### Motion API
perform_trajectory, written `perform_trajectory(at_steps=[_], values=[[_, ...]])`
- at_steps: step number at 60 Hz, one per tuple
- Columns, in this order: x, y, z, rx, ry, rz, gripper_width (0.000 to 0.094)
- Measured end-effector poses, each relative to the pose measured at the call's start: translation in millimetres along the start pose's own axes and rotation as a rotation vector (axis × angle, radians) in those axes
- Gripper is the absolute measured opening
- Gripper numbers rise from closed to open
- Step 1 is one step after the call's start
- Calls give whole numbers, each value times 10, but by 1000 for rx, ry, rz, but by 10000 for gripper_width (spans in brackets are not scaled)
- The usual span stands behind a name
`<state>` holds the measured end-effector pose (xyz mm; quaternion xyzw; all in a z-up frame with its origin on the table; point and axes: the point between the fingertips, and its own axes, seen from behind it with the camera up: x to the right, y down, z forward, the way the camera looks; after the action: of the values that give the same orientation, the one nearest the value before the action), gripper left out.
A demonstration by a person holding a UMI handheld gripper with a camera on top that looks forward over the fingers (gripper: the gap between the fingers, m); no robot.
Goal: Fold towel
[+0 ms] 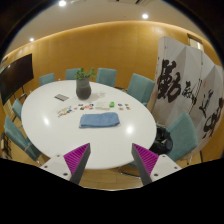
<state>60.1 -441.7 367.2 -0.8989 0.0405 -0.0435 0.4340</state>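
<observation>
Gripper view: the tongs (112, 163) hang with fingers spread wide, holding nothing. The blue towel (99, 120) lies well beyond them on the white table (50, 125). A long approach risks snagging only one layer, or brushing the potted plant (83, 86).

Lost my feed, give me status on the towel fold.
Gripper open, empty, off the table. Blue towel flat on it, beyond the fingers. Plant behind towel; path clear.

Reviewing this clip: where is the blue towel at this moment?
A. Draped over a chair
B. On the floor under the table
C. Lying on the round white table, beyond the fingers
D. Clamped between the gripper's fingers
C: the blue towel lies flat on the round white table, well beyond the open gripper, which holds nothing.
</observation>
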Motion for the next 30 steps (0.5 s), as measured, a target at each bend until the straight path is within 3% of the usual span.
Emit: perform_trajectory(at_steps=[18,30], values=[[1,421,507,-77,0,-2,856],[-562,867,1117,-121,-53,-3,857]])
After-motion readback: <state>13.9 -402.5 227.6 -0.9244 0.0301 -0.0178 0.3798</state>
